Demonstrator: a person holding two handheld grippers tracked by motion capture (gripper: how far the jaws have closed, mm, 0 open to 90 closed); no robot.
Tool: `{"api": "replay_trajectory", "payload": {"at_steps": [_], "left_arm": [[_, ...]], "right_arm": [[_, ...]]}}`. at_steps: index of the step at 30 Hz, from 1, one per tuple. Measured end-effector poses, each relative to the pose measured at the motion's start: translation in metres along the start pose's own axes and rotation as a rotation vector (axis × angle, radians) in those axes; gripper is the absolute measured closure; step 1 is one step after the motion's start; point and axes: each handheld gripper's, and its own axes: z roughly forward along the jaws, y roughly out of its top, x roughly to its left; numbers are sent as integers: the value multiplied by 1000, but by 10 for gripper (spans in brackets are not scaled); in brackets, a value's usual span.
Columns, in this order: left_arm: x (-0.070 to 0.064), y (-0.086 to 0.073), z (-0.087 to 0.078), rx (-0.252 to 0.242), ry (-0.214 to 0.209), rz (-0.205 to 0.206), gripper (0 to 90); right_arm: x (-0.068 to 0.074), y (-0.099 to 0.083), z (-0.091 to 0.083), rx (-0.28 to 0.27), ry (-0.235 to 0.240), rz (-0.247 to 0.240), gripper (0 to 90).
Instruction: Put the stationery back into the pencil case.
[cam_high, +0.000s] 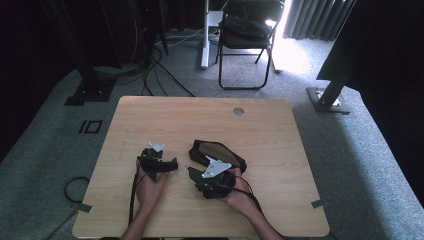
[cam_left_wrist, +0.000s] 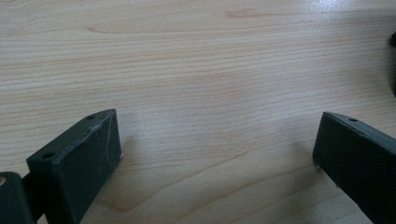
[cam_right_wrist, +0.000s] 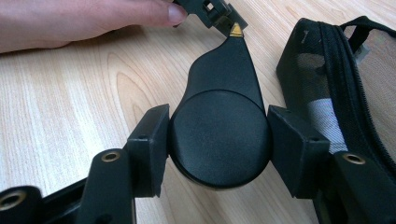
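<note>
The left gripper (cam_high: 172, 164) lay low on the pale wood-grain table (cam_high: 280, 150), left of centre, held from behind by the person's left hand (cam_high: 150, 189), whose forearm entered from the table's near edge. In the left gripper view its two black jaws stood wide apart, with bare wood between them and nothing held.

Near the table's centre, the right gripper (cam_high: 192, 172) was held by the right hand (cam_high: 240, 197), the forearm angling in from the lower right; a grey three-cornered plate (cam_high: 215, 167) sat on top of it. In the right gripper view this gripper (cam_right_wrist: 218, 135) was closed about halfway, its jaws pressing both sides of a smooth black rounded plastic piece (cam_right_wrist: 219, 135), a disc-shaped body tapering into a curved neck. The neck ended at a small gold-coloured tip (cam_right_wrist: 236, 30) close to the other gripper, beside a fingertip (cam_right_wrist: 175, 13) of the left hand. The piece rested just above or on the table; which could not be told.

Immediately right of it lay a black zippered mesh pouch (cam_right_wrist: 327, 70), open on the tabletop; the high view showed the pouch (cam_high: 217, 152) just beyond the right gripper.
</note>
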Motion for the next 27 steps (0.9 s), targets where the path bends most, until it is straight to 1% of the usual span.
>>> {"api": "replay_trajectory", "payload": {"at_steps": [27], "left_arm": [[0, 0, 0, 0, 0, 0, 13]], "right_arm": [[-3, 12, -15, -51, -23, -10, 418]]}}
